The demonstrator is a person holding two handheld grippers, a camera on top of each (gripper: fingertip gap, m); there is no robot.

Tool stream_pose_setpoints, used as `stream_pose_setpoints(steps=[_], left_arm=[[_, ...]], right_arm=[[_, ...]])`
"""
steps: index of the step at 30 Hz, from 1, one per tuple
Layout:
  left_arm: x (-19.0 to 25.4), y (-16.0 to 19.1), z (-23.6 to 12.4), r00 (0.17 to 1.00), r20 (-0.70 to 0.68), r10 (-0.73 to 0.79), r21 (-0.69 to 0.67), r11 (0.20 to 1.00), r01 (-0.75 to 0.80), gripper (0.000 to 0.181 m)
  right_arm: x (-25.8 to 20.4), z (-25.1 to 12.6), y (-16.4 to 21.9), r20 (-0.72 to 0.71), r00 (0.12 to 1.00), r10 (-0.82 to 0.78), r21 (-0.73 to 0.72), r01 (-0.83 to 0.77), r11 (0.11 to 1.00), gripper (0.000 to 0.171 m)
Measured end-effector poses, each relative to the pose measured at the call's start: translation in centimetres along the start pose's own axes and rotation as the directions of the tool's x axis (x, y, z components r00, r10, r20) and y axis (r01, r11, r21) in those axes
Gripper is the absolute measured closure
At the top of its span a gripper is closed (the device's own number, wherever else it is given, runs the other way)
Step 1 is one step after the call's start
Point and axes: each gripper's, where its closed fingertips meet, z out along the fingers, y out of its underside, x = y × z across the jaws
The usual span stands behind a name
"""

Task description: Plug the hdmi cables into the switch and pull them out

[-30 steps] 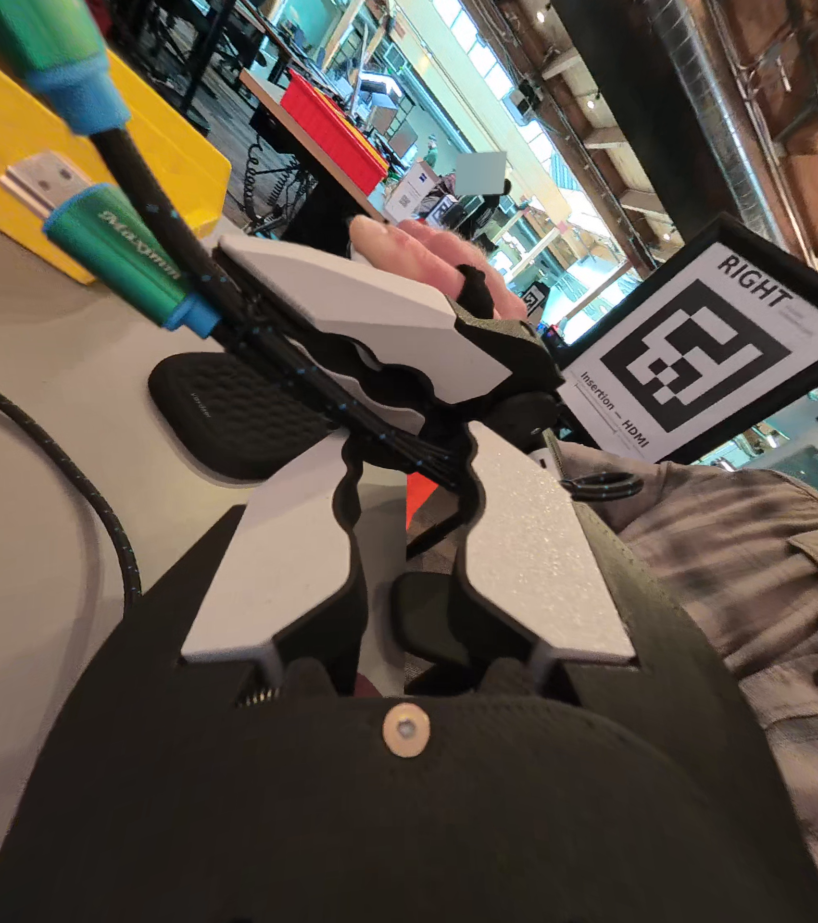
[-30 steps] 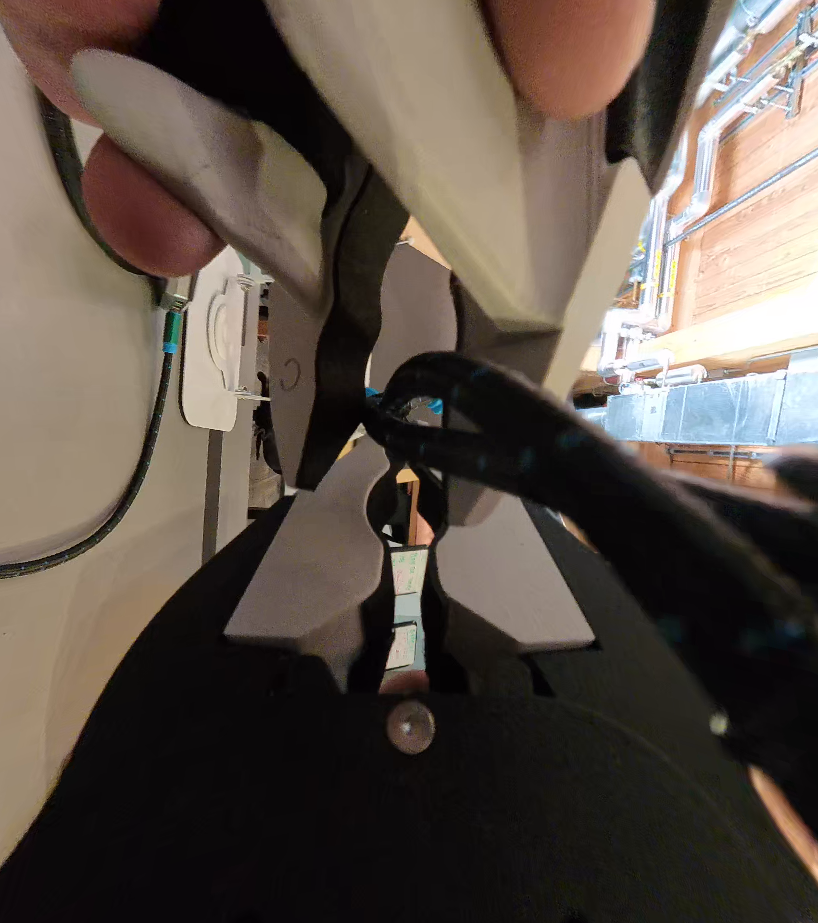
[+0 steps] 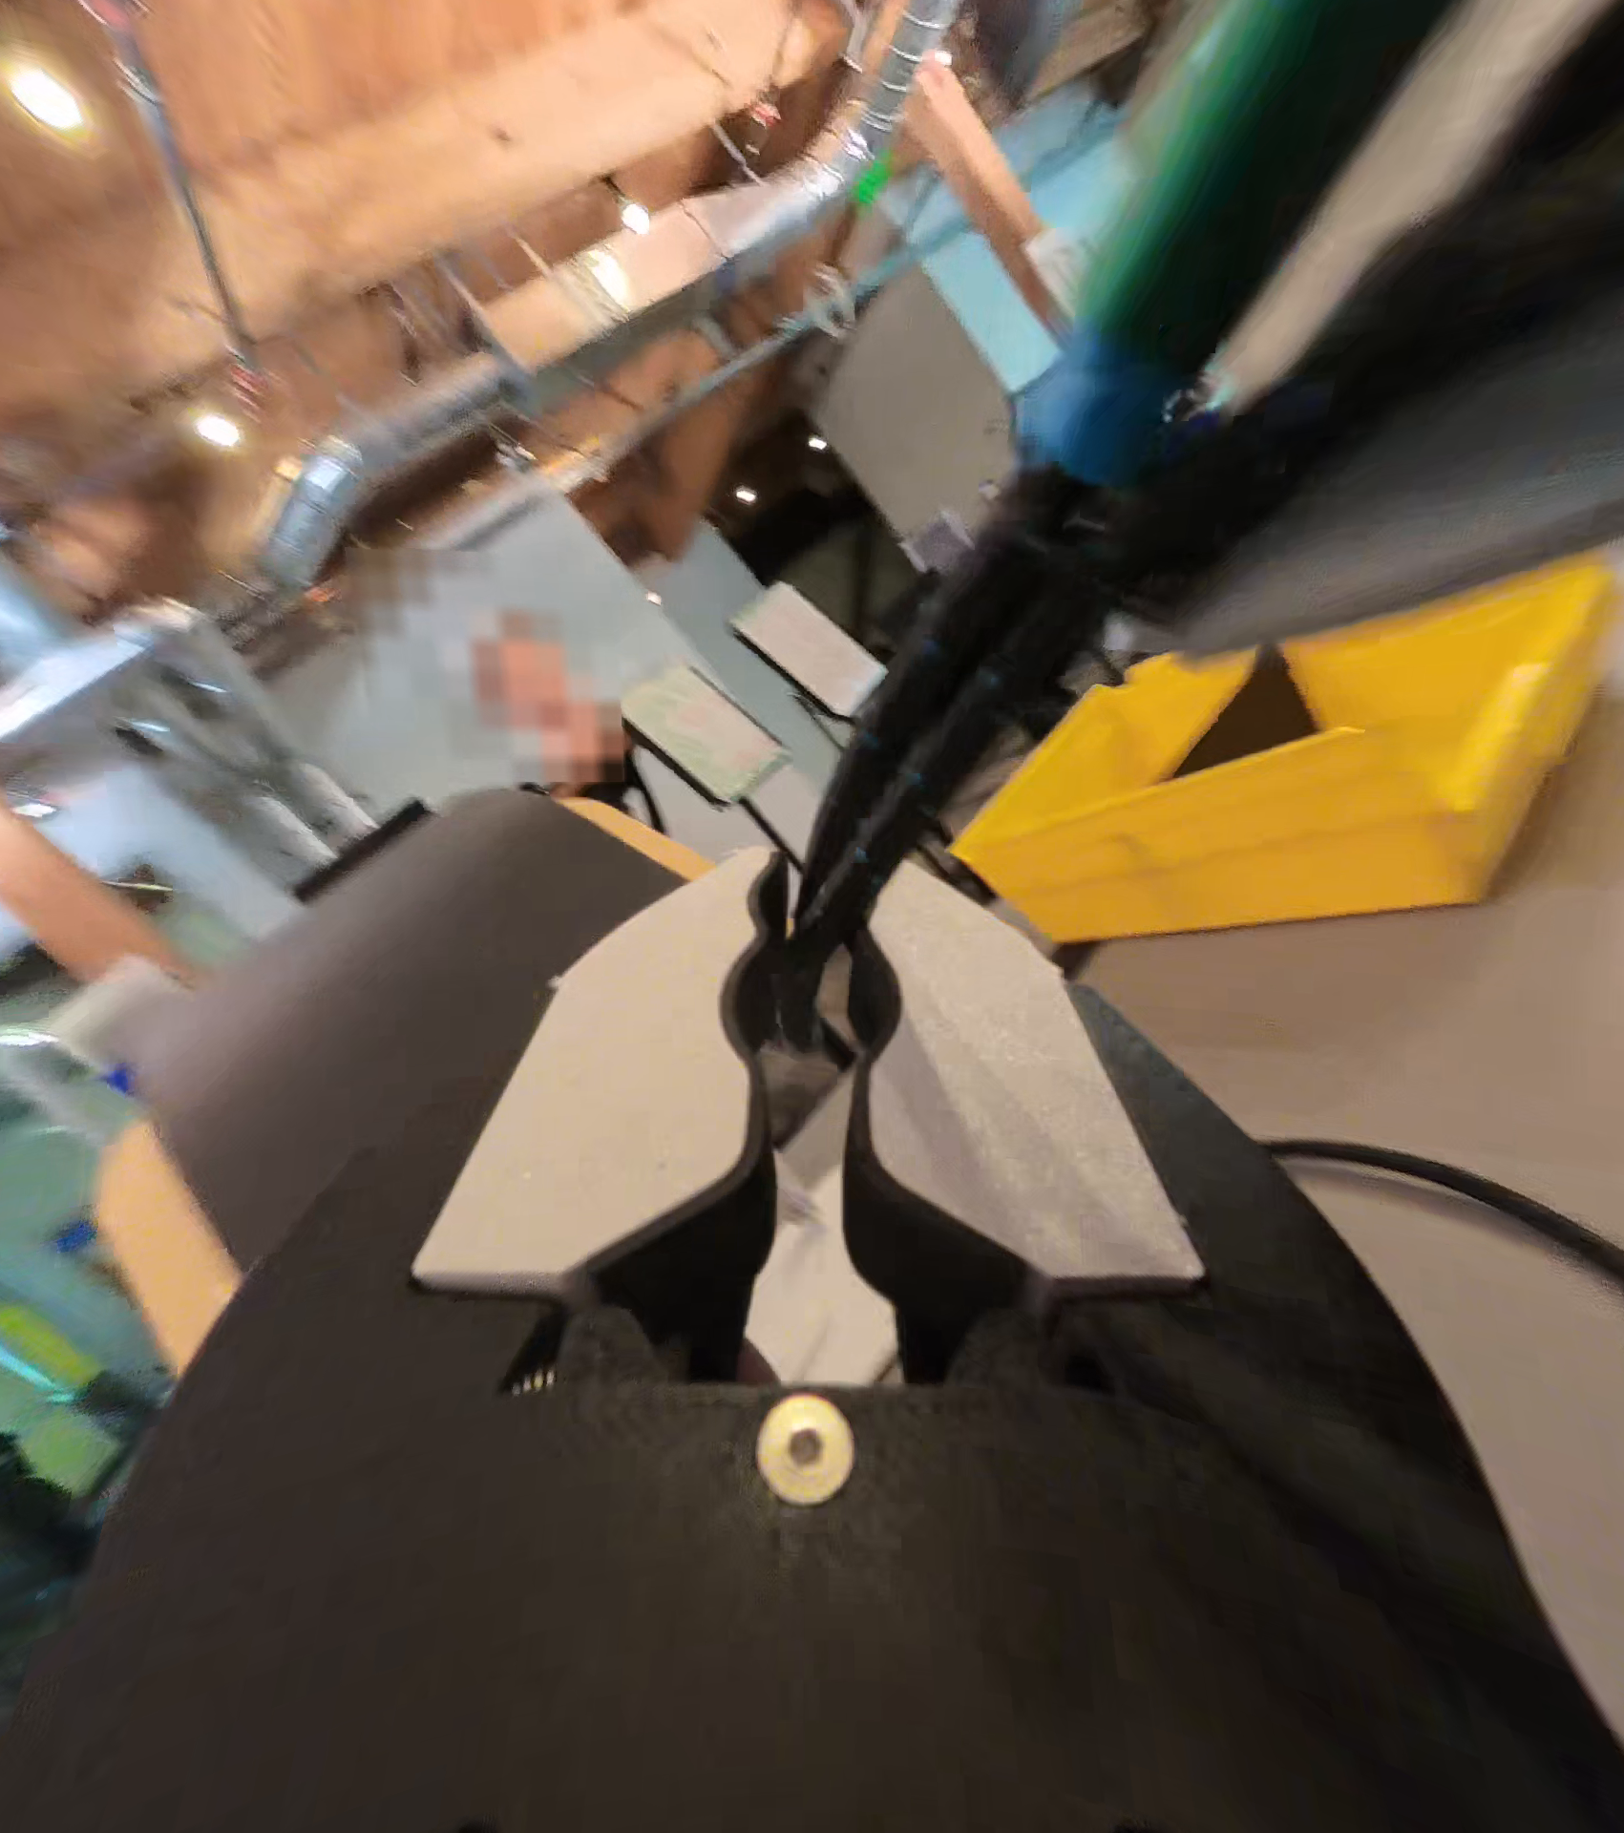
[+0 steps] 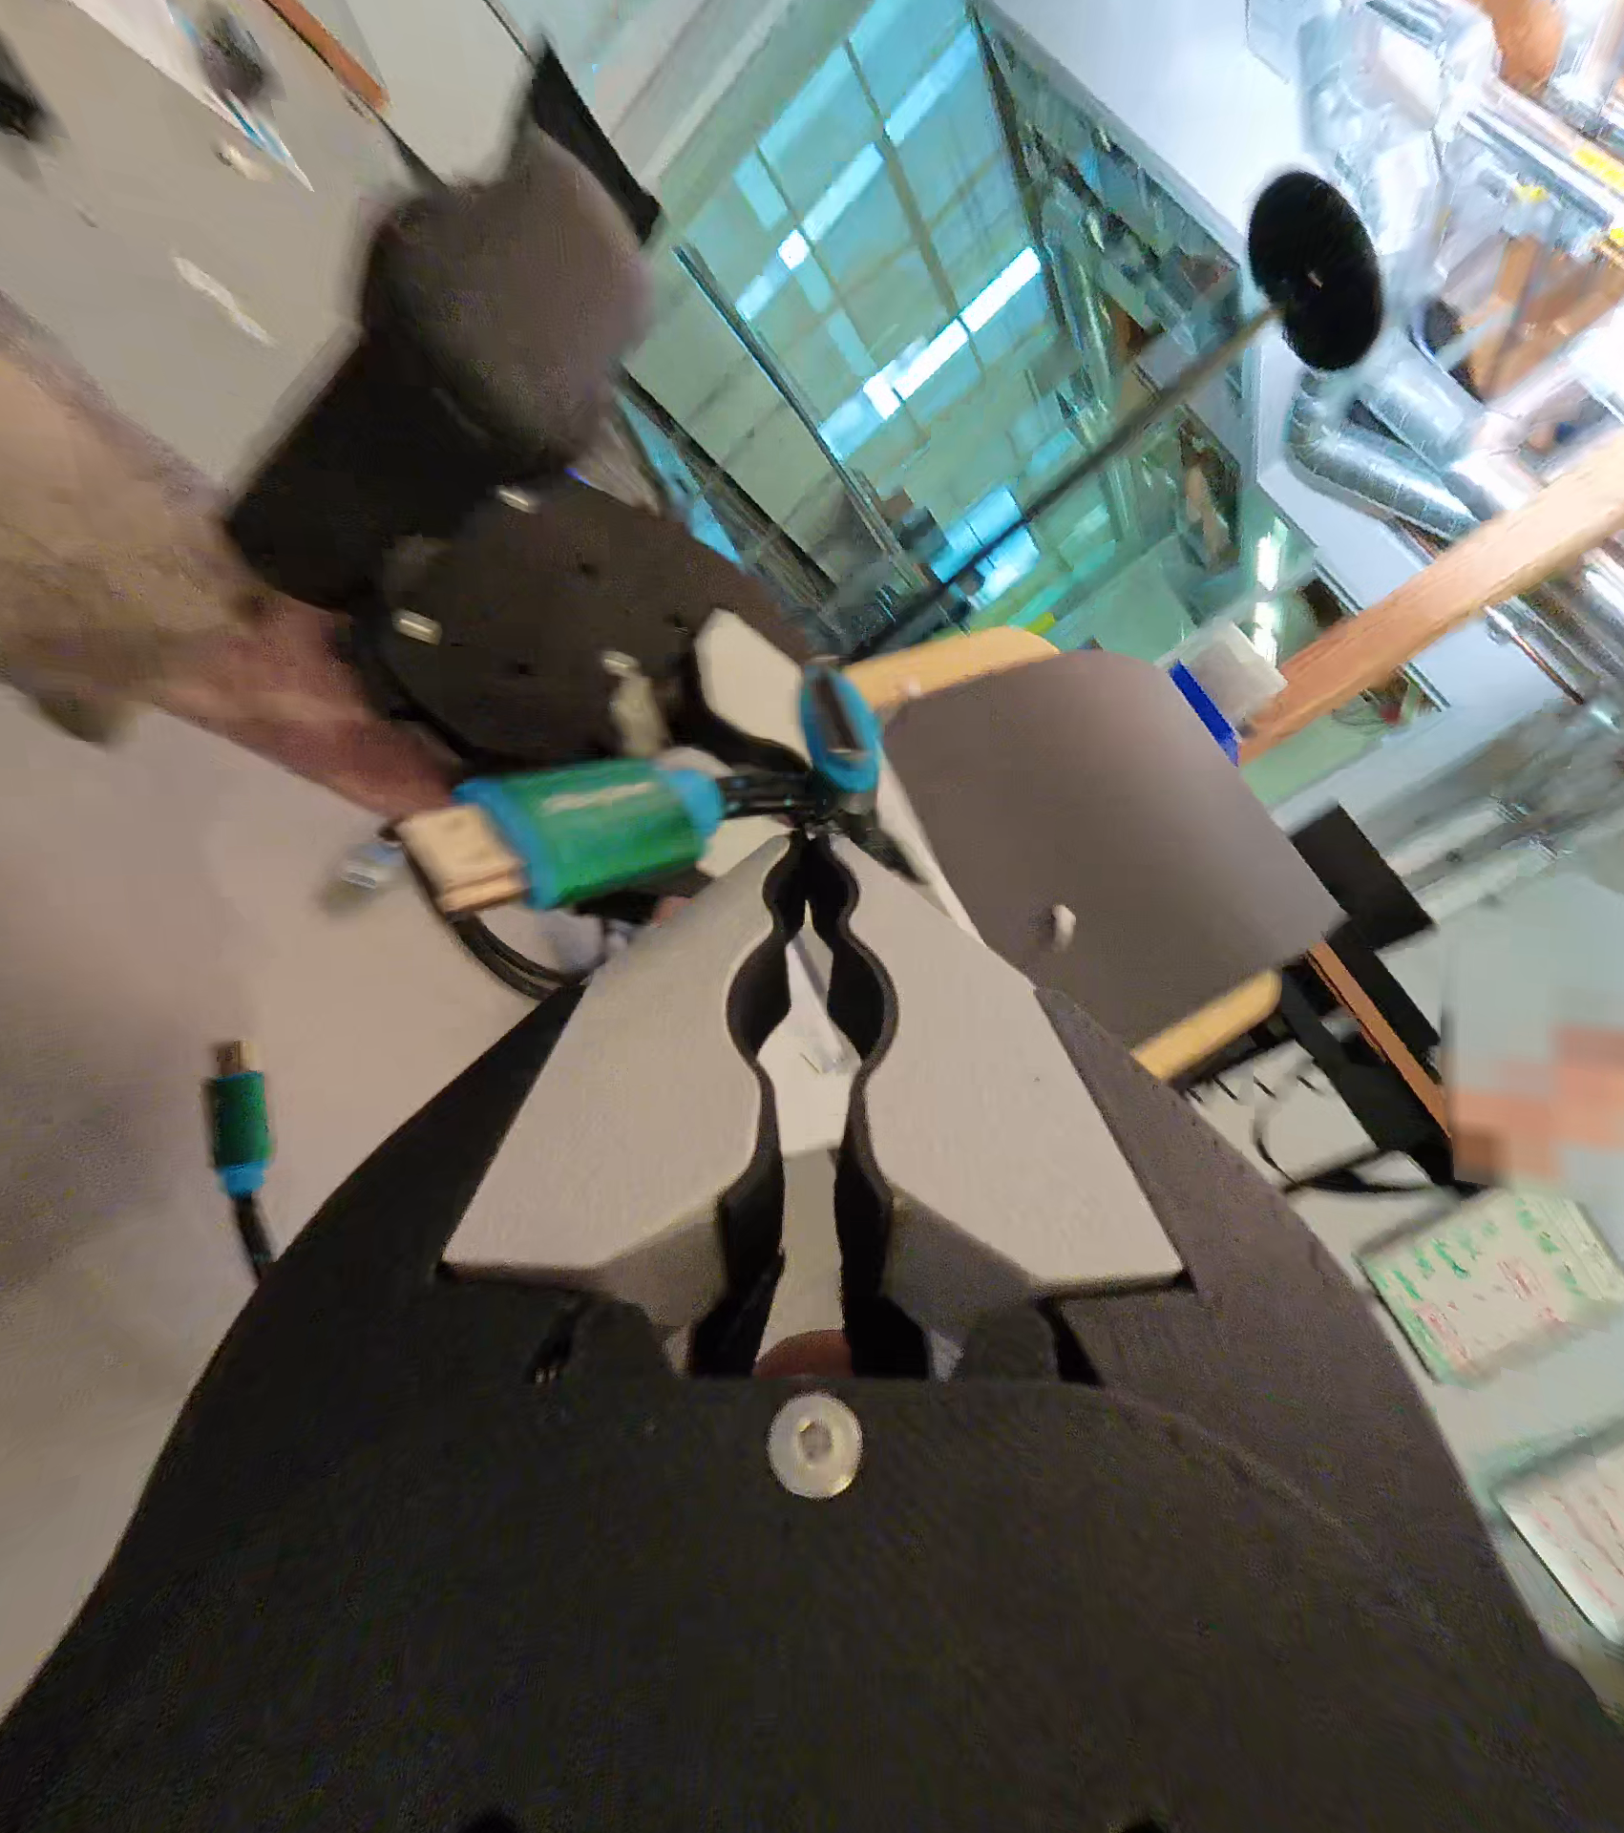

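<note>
Here, left gripper point(image 3: 813, 927) clamped on braided black cables point(image 3: 897, 754), right gripper point(image 4: 813, 873) pinching them too, glossy green plug point(image 4: 579, 828).

I see a pale grey tabletop point(image 3: 1383, 1071) to the right of my left fingers point(image 3: 669, 1071). A yellow bin point(image 3: 1284, 794) sits on it, ahead and right of the fingertips, and a black cable point(image 3: 1502, 1220) lies across it closer in on the right. In the right wrist view the tabletop runs left of my right fingers point(image 4: 649, 1111), with a loose green plug point(image 4: 239, 1121) lying flat there, its black cord trailing back towards the gripper body.
</note>
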Motion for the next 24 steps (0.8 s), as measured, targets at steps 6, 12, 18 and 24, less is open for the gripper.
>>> stream_pose_setpoints(steps=[6,12,18,24], left_arm=[[-3.2,-2.3,1.9,0.998,0.048,-0.04,0.027,0.999,0.039,0.141],[-3.2,-4.3,2.9,0.845,-0.215,-0.49,-0.065,0.87,0.488,0.128],[3.4,-5.6,1.3,0.668,-0.532,-0.521,-0.322,0.854,0.409,0.105],[4.1,0.6,-0.6,0.448,-0.44,-0.778,-0.662,0.618,0.424,0.107]], right_arm=[[-3.0,0.1,-1.0,0.136,0.99,0.043,0.074,-0.053,0.996,0.171],[-5.5,0.7,1.3,0.26,0.965,-0.021,0.002,0.022,1.0,0.171],[-5.5,1.0,3.0,0.266,0.959,-0.1,-0.034,0.113,0.993,0.171],[-4.8,0.7,3.8,0.237,0.968,-0.084,-0.049,0.098,0.994,0.171]])
